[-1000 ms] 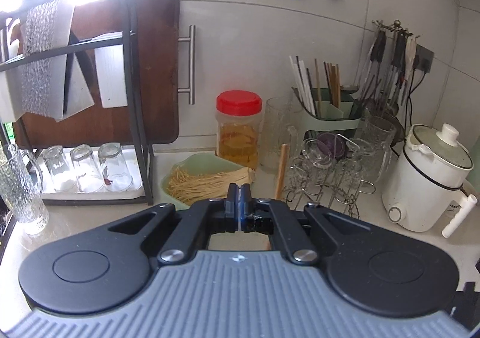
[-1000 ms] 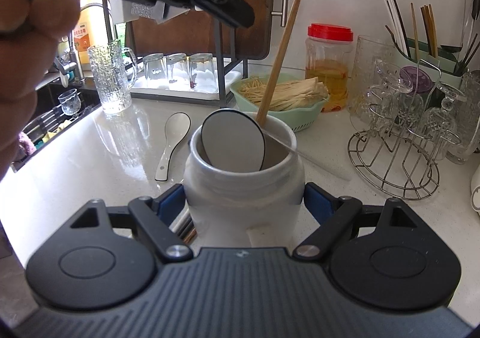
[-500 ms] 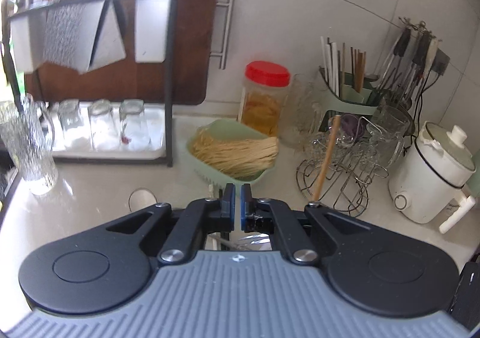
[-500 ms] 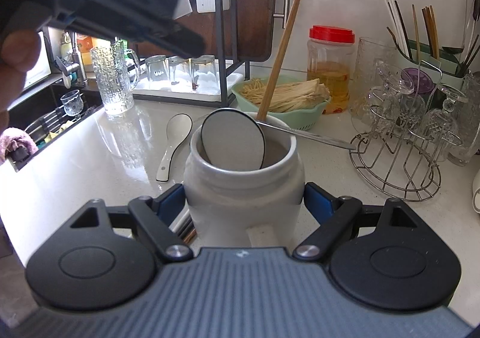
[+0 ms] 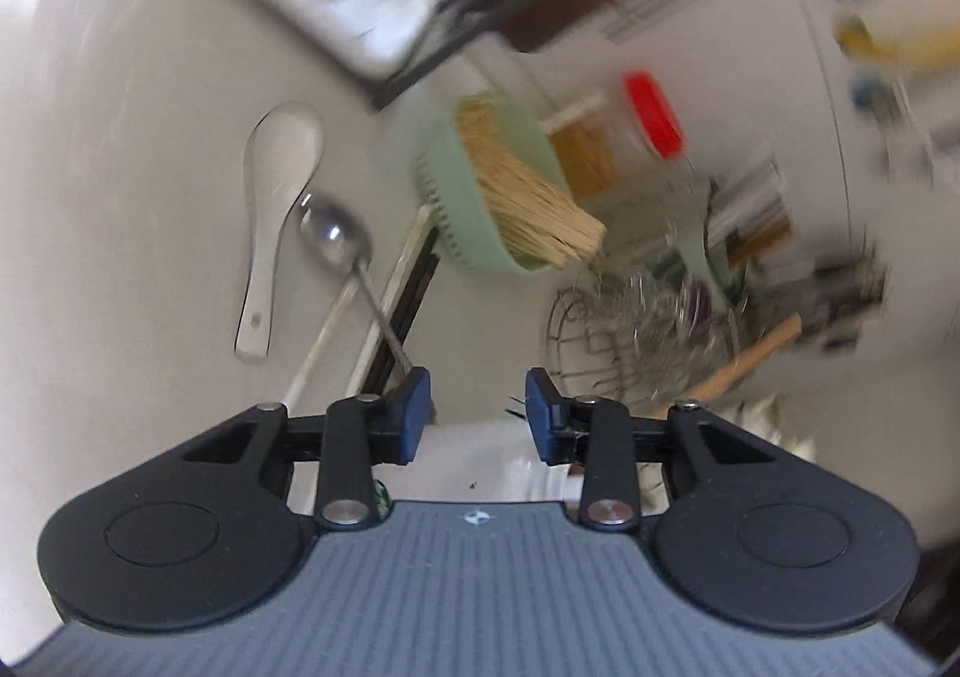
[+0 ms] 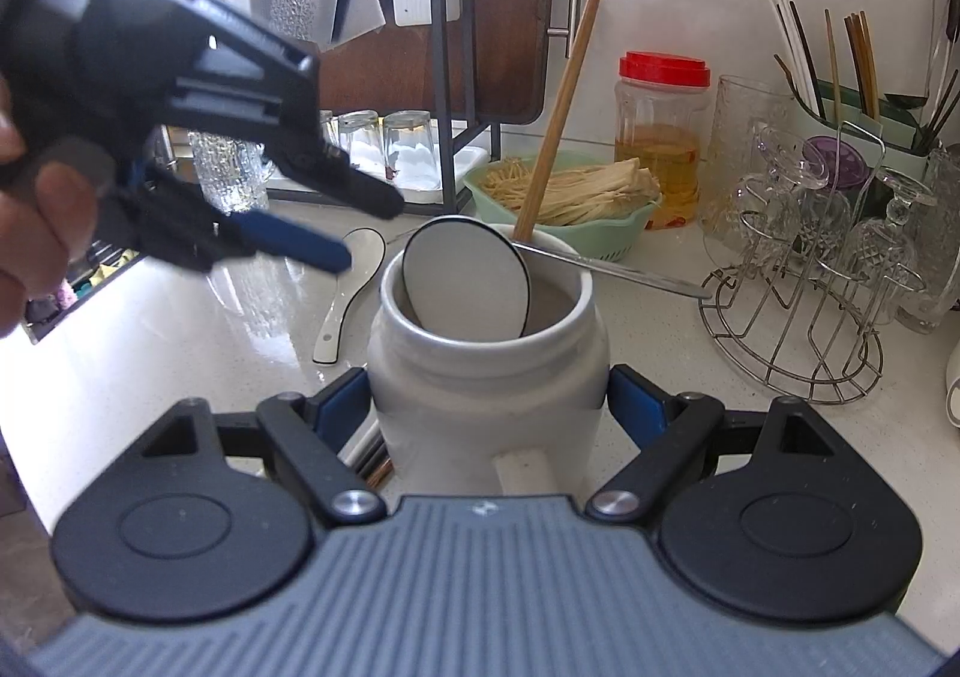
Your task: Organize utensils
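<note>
Meanwhile the right gripper (image 6: 489, 407) jaws clamp the white jar (image 6: 486, 377) holding a ladle (image 6: 468, 284); the left gripper (image 5: 477, 407) jaws, just opening, are empty above the desk (image 5: 150, 197), near 2 spoons (image 5: 273, 233).

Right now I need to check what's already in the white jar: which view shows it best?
The right wrist view: the white jar sits sharp and centred between the right gripper pads, its mouth showing. The left wrist view is motion-blurred and shows only a sliver of it.

No legible text, label, brand or number on anything in view.
</note>
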A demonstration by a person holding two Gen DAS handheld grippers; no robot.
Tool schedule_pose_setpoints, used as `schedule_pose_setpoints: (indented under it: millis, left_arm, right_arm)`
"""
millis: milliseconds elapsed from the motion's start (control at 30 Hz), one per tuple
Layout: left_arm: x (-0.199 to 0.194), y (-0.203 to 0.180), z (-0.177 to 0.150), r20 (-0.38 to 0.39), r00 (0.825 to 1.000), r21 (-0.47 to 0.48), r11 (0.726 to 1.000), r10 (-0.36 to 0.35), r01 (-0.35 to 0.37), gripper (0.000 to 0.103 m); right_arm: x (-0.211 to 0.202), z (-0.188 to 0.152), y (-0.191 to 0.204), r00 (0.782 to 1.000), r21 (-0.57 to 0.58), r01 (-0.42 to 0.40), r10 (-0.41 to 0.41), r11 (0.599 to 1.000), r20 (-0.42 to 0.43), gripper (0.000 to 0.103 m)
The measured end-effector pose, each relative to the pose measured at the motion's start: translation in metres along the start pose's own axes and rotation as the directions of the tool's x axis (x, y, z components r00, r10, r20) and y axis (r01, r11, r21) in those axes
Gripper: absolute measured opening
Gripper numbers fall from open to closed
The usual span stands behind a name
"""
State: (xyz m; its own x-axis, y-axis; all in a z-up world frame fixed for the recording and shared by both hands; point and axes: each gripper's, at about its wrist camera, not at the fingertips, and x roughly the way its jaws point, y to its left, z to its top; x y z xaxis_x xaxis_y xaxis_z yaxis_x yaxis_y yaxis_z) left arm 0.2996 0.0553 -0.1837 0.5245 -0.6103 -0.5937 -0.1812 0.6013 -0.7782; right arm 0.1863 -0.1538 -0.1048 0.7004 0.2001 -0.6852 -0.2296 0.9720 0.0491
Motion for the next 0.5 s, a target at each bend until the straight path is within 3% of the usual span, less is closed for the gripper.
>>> schedule_pose_setpoints:
  millis: [100, 267, 500]
  left_arm:
    - [0.002, 0.024, 0.002, -0.003, 0.998, -0.153, 0.986, -0.063, 0.062, 0.039]
    - [0.01, 0.055, -0.005, 0.007, 0.988, -0.352, 0.924, -0.156, 0.149, 0.039]
    - [0.024, 0.057, -0.011, 0.031, 0.965, -0.45, 0.858, -0.262, 0.247, 0.039]
  right_arm:
    - [0.0, 0.0, 0.0, 1.0, -0.001, 0.0, 0.0, 1.0, 0.002, 0.088]
    - [0.001, 0.0, 0.0, 1.0, -0.002, -0.001, 0.001, 1.0, 0.003, 0.088]
    - [0.001, 0.0, 0.0, 1.0, -0.002, -0.001, 0.001, 1.0, 0.003, 0.088]
